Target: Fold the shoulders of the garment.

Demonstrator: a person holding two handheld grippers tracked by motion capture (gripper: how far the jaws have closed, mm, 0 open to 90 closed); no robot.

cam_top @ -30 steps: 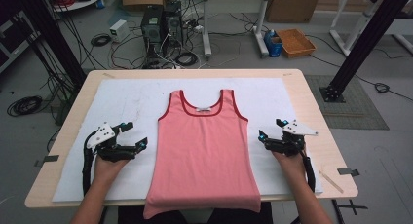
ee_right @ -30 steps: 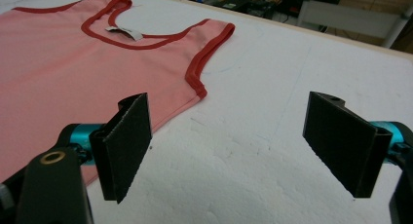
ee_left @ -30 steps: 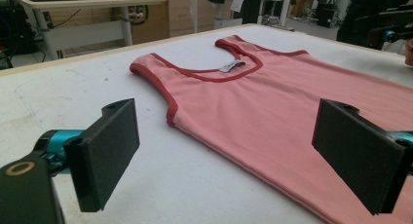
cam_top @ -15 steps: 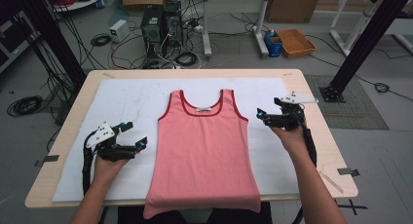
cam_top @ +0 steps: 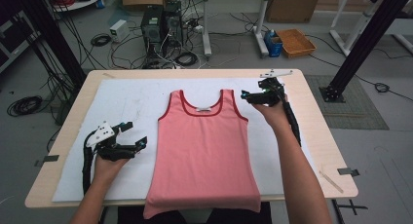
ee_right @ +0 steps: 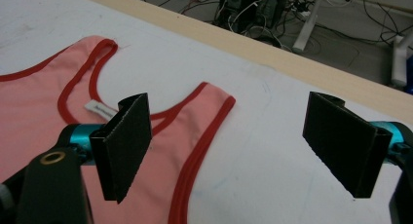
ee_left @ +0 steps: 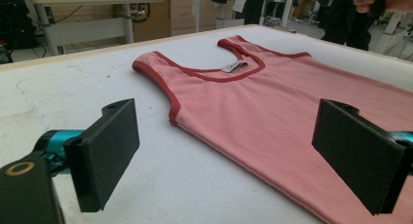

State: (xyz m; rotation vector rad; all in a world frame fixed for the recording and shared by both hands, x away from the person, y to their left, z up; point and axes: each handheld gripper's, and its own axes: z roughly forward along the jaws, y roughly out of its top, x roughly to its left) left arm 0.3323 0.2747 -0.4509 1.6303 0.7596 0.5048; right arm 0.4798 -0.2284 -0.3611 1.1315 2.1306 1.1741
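A pink tank top [cam_top: 204, 151] with red trim lies flat, neck away from me, on the white mat [cam_top: 126, 97]. Its hem hangs over the table's front edge. My left gripper [cam_top: 135, 133] rests on the mat just left of the top's side edge, open, with nothing between the jaws. In the left gripper view the open gripper [ee_left: 229, 156] faces the top [ee_left: 272, 102] from its armhole side. My right gripper [cam_top: 245, 96] hovers open beside the top's right shoulder strap. In the right gripper view the strap [ee_right: 209, 112] lies between and below the gripper's [ee_right: 243, 141] spread jaws.
The wooden table [cam_top: 311, 117] borders the mat on all sides. A thin stick [cam_top: 331, 181] lies near its front right corner. Beyond the far edge are computer towers [cam_top: 156, 24], floor cables, an orange tray [cam_top: 294, 41] and a black frame post [cam_top: 365, 39].
My right gripper has moved away from me along the top's right side, from beside its middle up to the shoulder strap. The left gripper has stayed put.
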